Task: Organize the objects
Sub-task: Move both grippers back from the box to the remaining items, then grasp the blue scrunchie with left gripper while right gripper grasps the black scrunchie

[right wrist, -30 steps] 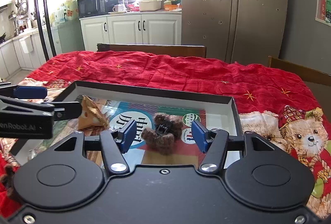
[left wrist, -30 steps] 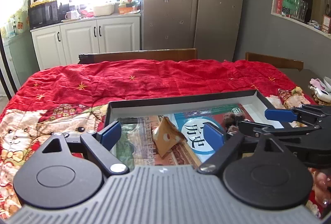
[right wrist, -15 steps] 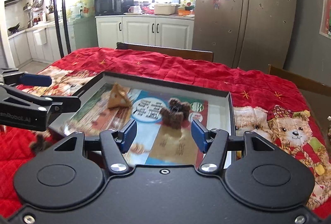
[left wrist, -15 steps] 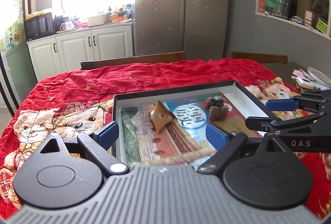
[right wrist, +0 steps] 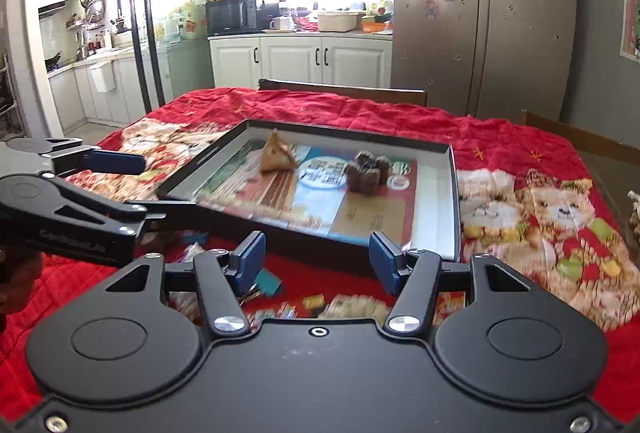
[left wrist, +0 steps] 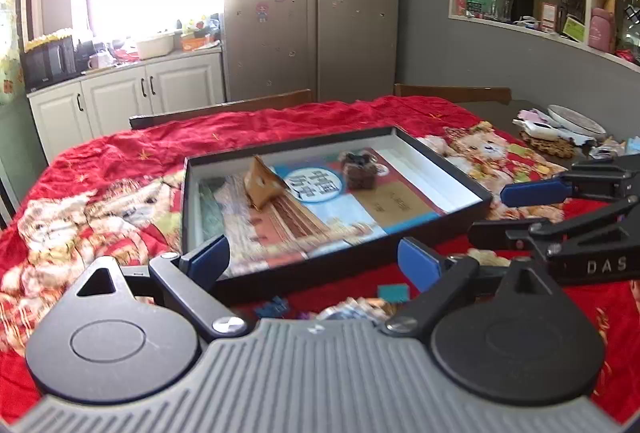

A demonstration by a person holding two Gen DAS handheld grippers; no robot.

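Note:
A shallow black box (left wrist: 288, 145) (right wrist: 344, 131) lies on the red bear-print cloth, with a colourful book (left wrist: 360, 209) (right wrist: 320, 201) flat inside it. On the book rest a brown pyramid-shaped packet (left wrist: 262, 185) (right wrist: 276, 155) and a brown fuzzy item (left wrist: 358, 173) (right wrist: 366, 173). My left gripper (left wrist: 312, 261) (right wrist: 136, 189) is open and empty, just short of the box's near-left wall. The right gripper (right wrist: 318, 257) (left wrist: 516, 213) is open too, holding nothing, by the near-right side of the box.
Small loose bits, among them a teal square (left wrist: 394, 291) (right wrist: 268, 281), lie blurred on the cloth (left wrist: 120, 169) between the grippers and the box. A plate and clutter (left wrist: 572, 121) sit at the table's right end. Wooden chair backs (right wrist: 344, 93) line the far side.
Both grippers have drawn back from over the box, which now sits farther off. The packet and fuzzy item stay inside. Loose bits on the cloth have come into view.

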